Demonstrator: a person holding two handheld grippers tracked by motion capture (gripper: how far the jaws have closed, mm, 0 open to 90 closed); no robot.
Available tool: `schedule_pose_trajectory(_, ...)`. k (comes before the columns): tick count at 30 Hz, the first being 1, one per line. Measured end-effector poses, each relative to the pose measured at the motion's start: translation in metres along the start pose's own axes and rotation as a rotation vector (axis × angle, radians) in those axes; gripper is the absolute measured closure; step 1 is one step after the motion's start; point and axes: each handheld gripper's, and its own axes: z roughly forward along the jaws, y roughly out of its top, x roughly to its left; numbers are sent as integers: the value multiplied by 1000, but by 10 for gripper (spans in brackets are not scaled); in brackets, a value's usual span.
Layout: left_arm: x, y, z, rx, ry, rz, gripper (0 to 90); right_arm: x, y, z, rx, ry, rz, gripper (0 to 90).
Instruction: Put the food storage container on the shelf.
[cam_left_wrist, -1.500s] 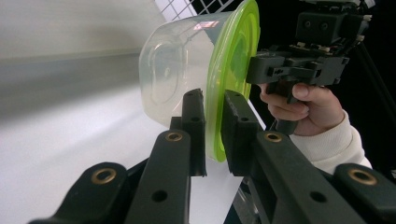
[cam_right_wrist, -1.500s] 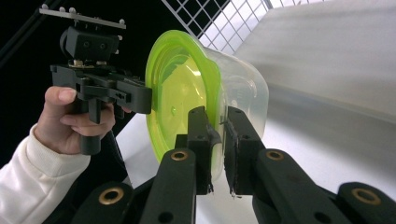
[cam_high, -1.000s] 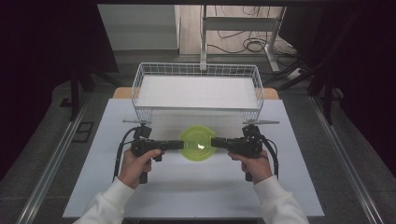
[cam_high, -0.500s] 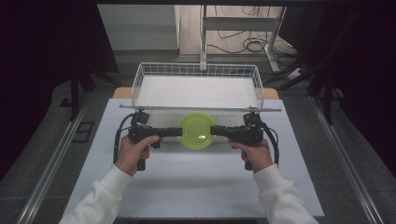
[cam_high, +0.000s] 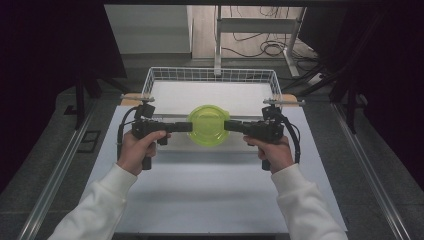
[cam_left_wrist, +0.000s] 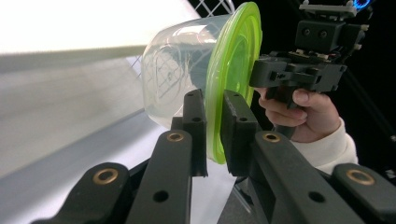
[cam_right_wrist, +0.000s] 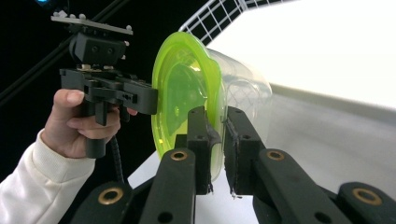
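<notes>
The left gripper (cam_high: 184, 127) and right gripper (cam_high: 231, 125) are each clamping an opposite edge of the tub's (cam_high: 208, 123) green lid (cam_left_wrist: 232, 74), sharing its weight and keeping it level. It is hanging above the table (cam_high: 210, 200), at the near rim of the wire basket (cam_high: 210, 75) beyond, probably its destination.

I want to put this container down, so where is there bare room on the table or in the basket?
The wire basket has a bare white floor from wall to wall. The white table is bare between the forearms and toward its near edge. It is crowded only at the middle, where the left tool and right tool hold the lidded container by its rim.
</notes>
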Motion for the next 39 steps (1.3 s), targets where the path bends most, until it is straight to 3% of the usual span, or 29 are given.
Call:
schedule_pose_trajectory(11,4,30,1,10,-5,3,823,-4,27,1,-22,10,6,813)
schedule_pose_trajectory(19,15,47,5,0,-34,-32,823,-13,45,5,-26,7,28,816)
schedule_pose_trajectory(33,24,76,13,19,-1,-34,824,-36,65,13,-34,17,91,820)
schedule_pose_trajectory(39,34,81,19,26,-7,-70,825,-42,69,15,-31,10,114,820)
